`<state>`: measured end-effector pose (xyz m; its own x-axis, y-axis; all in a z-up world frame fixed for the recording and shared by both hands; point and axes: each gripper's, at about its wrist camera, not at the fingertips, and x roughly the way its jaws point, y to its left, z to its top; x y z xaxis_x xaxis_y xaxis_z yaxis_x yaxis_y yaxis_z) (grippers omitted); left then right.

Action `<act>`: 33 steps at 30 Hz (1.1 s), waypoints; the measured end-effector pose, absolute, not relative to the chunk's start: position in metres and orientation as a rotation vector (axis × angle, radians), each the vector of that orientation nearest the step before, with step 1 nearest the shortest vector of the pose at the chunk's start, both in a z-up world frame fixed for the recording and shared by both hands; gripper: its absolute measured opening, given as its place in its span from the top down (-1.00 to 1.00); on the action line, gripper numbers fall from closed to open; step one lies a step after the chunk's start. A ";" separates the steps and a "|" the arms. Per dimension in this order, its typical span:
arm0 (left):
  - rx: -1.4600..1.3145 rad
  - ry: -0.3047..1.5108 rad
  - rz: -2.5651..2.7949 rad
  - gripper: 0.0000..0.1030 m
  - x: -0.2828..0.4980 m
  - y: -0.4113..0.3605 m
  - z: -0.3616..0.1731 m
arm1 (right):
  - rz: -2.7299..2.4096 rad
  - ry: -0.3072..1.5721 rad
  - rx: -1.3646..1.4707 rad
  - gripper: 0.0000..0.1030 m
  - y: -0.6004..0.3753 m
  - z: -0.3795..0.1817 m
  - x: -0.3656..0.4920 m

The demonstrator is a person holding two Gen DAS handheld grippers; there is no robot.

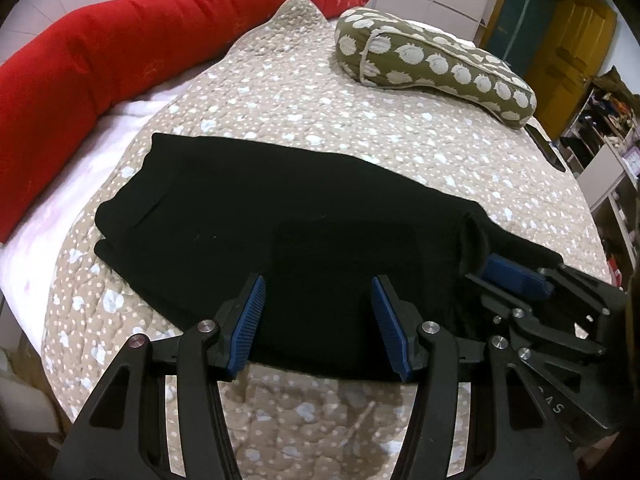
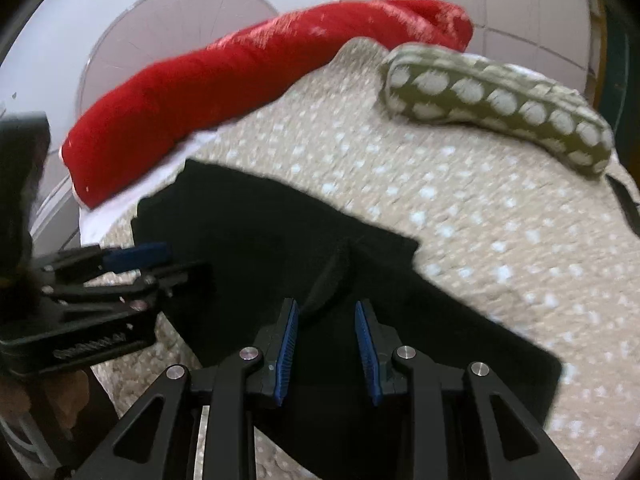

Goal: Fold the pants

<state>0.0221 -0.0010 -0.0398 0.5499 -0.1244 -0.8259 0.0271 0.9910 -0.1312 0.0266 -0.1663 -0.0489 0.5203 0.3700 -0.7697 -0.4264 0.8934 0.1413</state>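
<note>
Black pants [image 1: 256, 208] lie folded flat on a beige dotted quilt [image 1: 300, 92]; they also show in the right wrist view [image 2: 256, 232]. My left gripper [image 1: 318, 292] is open and empty, over the near edge of the pants. My right gripper [image 2: 326, 308] is open, just above the pants, with a raised fold of black cloth [image 2: 332, 276] ahead between its fingers. The right gripper appears at the right of the left wrist view [image 1: 516, 276]; the left gripper appears at the left of the right wrist view [image 2: 136, 258].
A long red bolster [image 1: 120, 44] lies along the far left of the bed. An olive pillow with white dots [image 1: 436, 64] lies at the far right. A white sheet [image 1: 80, 176] shows left of the quilt. Shelves [image 1: 608, 128] stand at the right.
</note>
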 end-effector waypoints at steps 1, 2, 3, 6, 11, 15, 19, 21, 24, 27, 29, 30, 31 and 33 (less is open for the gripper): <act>-0.108 0.985 -0.088 -0.06 0.022 0.001 -0.040 | 0.471 0.902 -0.080 0.42 -0.164 -0.049 0.026; -0.113 0.982 -0.086 -0.06 0.021 0.003 -0.039 | 0.468 0.898 -0.094 0.42 -0.162 -0.046 0.025; -0.119 0.980 -0.082 -0.06 0.021 0.006 -0.038 | 0.476 0.895 -0.093 0.41 -0.160 -0.043 0.025; -0.155 0.978 -0.064 -0.06 0.020 0.017 -0.036 | 0.520 0.880 -0.056 0.34 -0.159 -0.030 0.028; -0.149 0.972 -0.038 -0.06 0.019 0.023 -0.034 | 0.519 0.888 -0.050 0.31 -0.151 -0.031 0.038; -0.160 0.983 -0.038 -0.06 0.020 0.026 -0.036 | 0.507 0.893 -0.071 0.30 -0.144 -0.038 0.043; -0.173 0.981 -0.039 -0.06 0.020 0.029 -0.036 | 0.501 0.861 -0.073 0.30 -0.150 -0.028 0.036; -0.181 0.981 -0.039 -0.06 0.021 0.030 -0.036 | 0.487 0.846 -0.057 0.29 -0.159 -0.021 0.032; -0.188 0.984 -0.039 -0.14 0.021 0.031 -0.039 | 0.438 0.841 -0.064 0.25 -0.173 -0.018 0.030; -0.192 0.989 -0.040 -0.19 0.023 0.030 -0.042 | 0.419 0.881 -0.089 0.25 -0.176 -0.029 0.034; -0.185 0.998 -0.037 -0.19 0.024 0.028 -0.044 | 0.433 0.910 -0.083 0.24 -0.172 -0.040 0.038; -0.183 0.999 -0.037 -0.19 0.024 0.028 -0.045 | 0.438 0.912 -0.072 0.24 -0.170 -0.044 0.040; -0.181 1.000 -0.037 -0.19 0.024 0.028 -0.045 | 0.438 0.909 -0.071 0.24 -0.168 -0.046 0.041; -0.180 0.999 -0.041 -0.19 0.024 0.029 -0.045 | 0.451 0.899 -0.085 0.24 -0.166 -0.045 0.041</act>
